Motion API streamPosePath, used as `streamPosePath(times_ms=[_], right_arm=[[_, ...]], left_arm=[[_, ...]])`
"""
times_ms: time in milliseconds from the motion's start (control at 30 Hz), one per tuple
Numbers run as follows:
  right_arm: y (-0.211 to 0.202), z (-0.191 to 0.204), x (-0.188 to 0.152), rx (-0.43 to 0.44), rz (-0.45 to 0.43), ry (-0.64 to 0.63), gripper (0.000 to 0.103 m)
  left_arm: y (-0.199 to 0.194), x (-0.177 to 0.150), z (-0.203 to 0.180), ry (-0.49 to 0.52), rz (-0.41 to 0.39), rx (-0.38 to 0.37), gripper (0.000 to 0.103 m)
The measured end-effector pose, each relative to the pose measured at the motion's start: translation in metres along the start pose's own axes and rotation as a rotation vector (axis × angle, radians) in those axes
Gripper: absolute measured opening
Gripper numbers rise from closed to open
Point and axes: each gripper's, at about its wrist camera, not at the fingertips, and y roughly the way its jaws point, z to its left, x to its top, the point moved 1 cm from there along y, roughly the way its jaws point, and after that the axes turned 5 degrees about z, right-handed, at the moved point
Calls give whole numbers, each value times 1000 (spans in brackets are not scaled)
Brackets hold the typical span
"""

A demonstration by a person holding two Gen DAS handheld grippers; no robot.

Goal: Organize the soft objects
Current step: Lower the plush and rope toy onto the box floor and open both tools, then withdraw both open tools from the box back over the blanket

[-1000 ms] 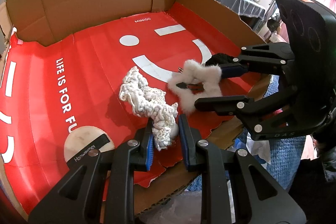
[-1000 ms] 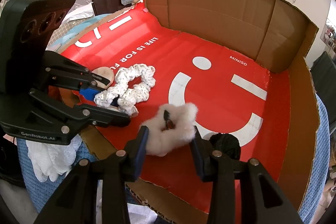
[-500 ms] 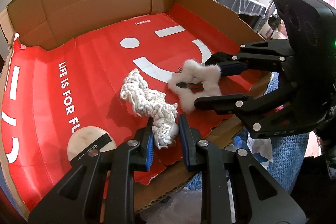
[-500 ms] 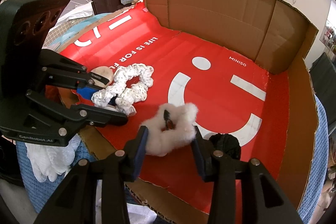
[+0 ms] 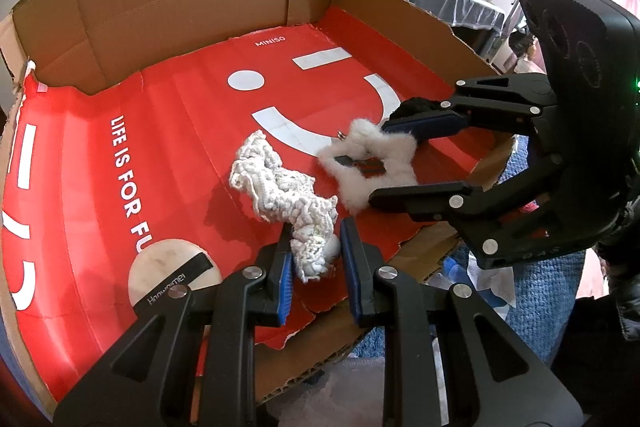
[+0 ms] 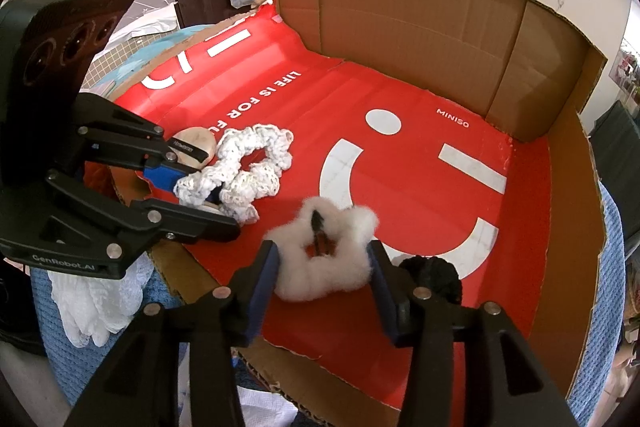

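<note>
Red printed paper lines the cardboard box where both grippers work. Left gripper pinches the near end of a white crocheted scrunchie, which trails toward 11 o'clock across the liner. Right gripper, jaws opening, straddles a fluffy white scrunchie without pressing it. A black scrunchie lies just beside, at 3 o'clock; a round powder puff sits at 9 o'clock of the left gripper.

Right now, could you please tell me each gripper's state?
Left gripper: shut on the white crocheted scrunchie.
Right gripper: opening around the fluffy white scrunchie.
</note>
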Motion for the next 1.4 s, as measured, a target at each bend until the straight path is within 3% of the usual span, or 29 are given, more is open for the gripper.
streamPosePath(times_ms=[367, 467, 500, 533, 767, 900, 1000, 1233, 1400], right_arm=[[-3, 2, 0, 0, -6, -9, 53], [-4, 3, 0, 0, -7, -10, 54], [-4, 3, 0, 1, -7, -10, 54], [-4, 2, 0, 0, -7, -11, 54], [-7, 5, 1, -2, -13, -13, 54], [-12, 7, 0, -6, -23, -14, 60], [-18, 9, 0, -13, -36, -12, 61], [-42, 13, -1, -40, -91, 8, 63], [-65, 20, -4, -56, -157, 33, 77]], left_arm=[[-2, 0, 2, -11, -4, -5, 22], [-3, 0, 2, -15, -8, -9, 36], [-4, 0, 2, -18, -14, -8, 51], [-6, -1, 2, -19, -25, -4, 55], [-14, 0, 0, -18, -47, 6, 55], [-19, -1, -4, -15, -62, 10, 56], [-29, -4, -5, -22, -93, 15, 65], [-55, -12, -13, -41, -169, 38, 71], [-78, -21, -22, -54, -239, 58, 73]])
